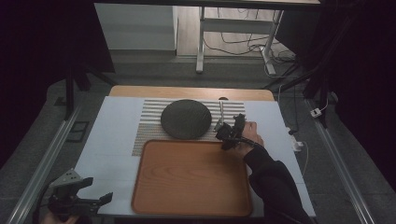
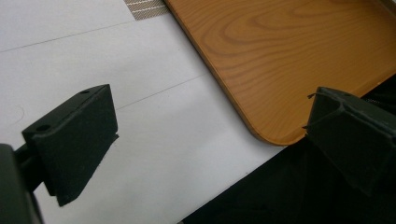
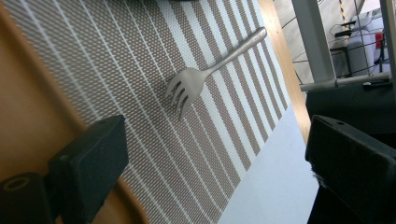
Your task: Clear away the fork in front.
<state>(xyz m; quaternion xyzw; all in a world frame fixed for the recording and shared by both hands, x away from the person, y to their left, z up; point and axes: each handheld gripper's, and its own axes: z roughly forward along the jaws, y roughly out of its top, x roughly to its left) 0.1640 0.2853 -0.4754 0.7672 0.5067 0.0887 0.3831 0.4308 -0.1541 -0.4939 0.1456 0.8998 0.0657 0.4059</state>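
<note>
Right gripper (image 1: 223, 129) hovering at centre right of the high view, over the right edge of the striped placemat (image 1: 149, 122), just beyond the far right corner of the wooden tray (image 1: 191, 177); jaws standing wide apart, gripping nothing. Fork (image 3: 205, 77) lying flat on the placemat in the upper middle of the right gripper view, tines pointing toward the lower left of that frame, handle running to the upper right; lying ahead of the jaws, apart from both of them, not touched. In the high view, fork (image 1: 220, 114) showing as a thin pale bar just right of the dark round plate (image 1: 186, 119) and just beyond the right gripper. Hand (image 1: 251, 135) and dark sleeve (image 1: 275, 186) reaching in from the lower right of the high view. Left gripper (image 1: 100, 199) resting at lower left of the high view, near the front edge of the white-covered table (image 1: 112, 140), well apart from the fork; jaws likewise spread wide and holding nothing, framing bare white surface and the near corner of the tray (image 2: 280, 56) in the left gripper view.
</note>
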